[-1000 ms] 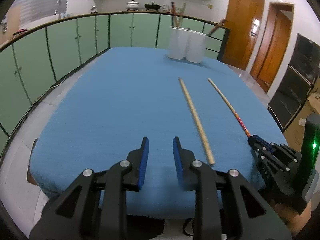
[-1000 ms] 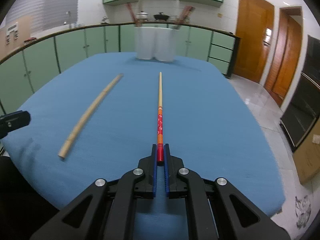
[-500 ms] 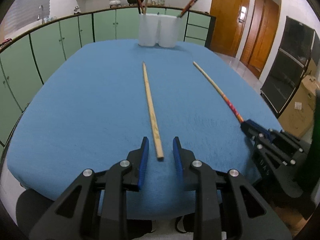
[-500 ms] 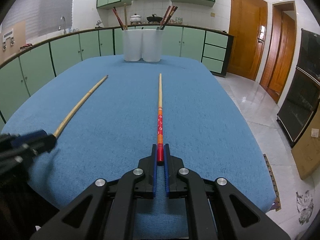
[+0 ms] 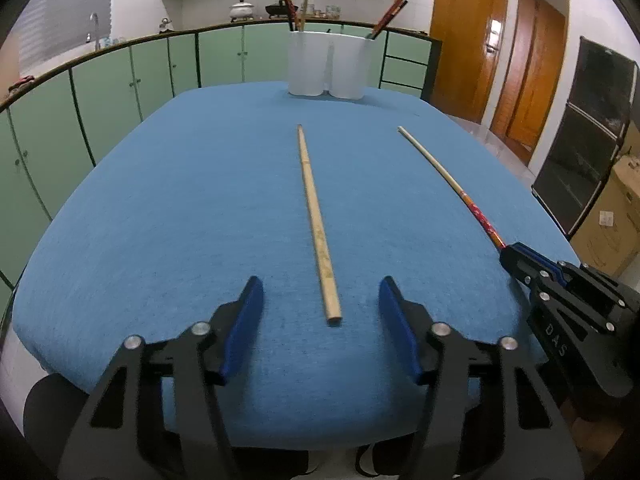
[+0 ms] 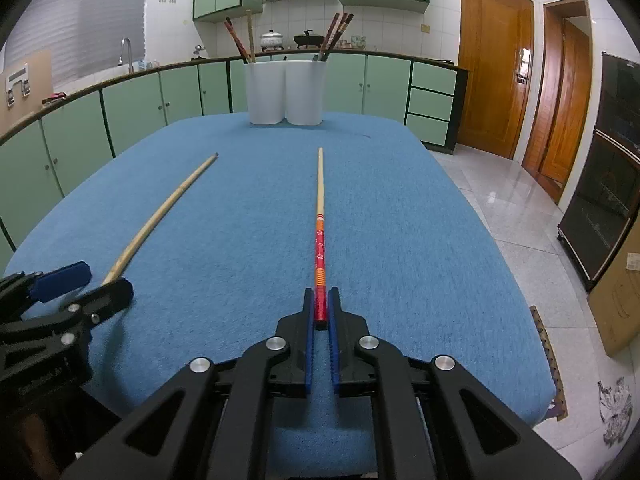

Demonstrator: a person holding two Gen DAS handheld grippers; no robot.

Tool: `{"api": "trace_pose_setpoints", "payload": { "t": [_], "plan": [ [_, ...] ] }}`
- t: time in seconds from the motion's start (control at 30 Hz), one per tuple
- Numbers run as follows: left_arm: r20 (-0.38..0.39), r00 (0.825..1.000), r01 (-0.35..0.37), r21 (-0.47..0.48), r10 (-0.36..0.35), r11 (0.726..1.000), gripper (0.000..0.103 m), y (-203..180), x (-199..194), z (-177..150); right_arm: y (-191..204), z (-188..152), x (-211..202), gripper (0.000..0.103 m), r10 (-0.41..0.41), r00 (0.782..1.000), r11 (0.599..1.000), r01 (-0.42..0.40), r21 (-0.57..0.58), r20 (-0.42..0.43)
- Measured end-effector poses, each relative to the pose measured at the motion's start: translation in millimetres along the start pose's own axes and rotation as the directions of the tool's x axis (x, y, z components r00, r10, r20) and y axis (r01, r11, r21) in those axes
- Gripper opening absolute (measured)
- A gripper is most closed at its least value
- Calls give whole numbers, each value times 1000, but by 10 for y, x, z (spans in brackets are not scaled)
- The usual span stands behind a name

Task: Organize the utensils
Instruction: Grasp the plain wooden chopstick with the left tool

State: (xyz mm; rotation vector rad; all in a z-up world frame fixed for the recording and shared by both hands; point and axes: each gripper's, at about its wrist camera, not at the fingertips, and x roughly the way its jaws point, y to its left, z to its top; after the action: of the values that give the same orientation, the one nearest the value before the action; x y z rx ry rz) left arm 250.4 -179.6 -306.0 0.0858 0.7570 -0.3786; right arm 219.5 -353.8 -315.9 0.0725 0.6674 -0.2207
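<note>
A plain wooden chopstick (image 5: 314, 216) lies lengthwise on the blue table (image 5: 180, 208). My left gripper (image 5: 321, 294) is open, its fingers on either side of the stick's near end, not touching it. A chopstick with a red and orange patterned end (image 6: 319, 236) lies to the right. My right gripper (image 6: 320, 300) is shut on its red end; it also shows in the left wrist view (image 5: 516, 256). The wooden chopstick (image 6: 160, 216) and my left gripper (image 6: 80, 280) show in the right wrist view. Two white holders (image 6: 285, 92) with several chopsticks stand at the far end.
Green cabinets (image 6: 132, 116) curve around the left and back of the table. The table's right edge drops to a tiled floor (image 6: 520, 216) with wooden doors (image 6: 492, 68) and a dark appliance (image 6: 612, 168) beyond. A cardboard box (image 5: 612, 224) stands at the right.
My left gripper has swung to line up with the wooden chopstick and its jaws have opened wide around the near end. My right gripper stays shut on the red-ended chopstick.
</note>
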Motion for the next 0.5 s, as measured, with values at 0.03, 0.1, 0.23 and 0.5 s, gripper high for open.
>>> {"api": "trace_pose_setpoints", "payload": {
  "t": [0.03, 0.1, 0.23, 0.5],
  "plan": [
    [3, 1000, -4, -1, 4, 1000, 51, 7, 0, -2, 4, 0, 4, 8, -1, 1000, 1000, 1, -2, 1],
    [9, 1000, -6, -10, 6, 1000, 42, 28, -1, -3, 6, 0, 4, 8, -2, 1000, 1000, 2, -3, 1],
    [7, 1000, 16, -26, -16, 1000, 7, 70, 2, 20, 9, 7, 5, 8, -3, 1000, 1000, 3, -6, -2],
    [-21, 999, 34, -51, -35, 998, 6, 135, -90, 85, 43, 67, -81, 6, 19, 1000, 1000, -20, -11, -22]
  ]
}}
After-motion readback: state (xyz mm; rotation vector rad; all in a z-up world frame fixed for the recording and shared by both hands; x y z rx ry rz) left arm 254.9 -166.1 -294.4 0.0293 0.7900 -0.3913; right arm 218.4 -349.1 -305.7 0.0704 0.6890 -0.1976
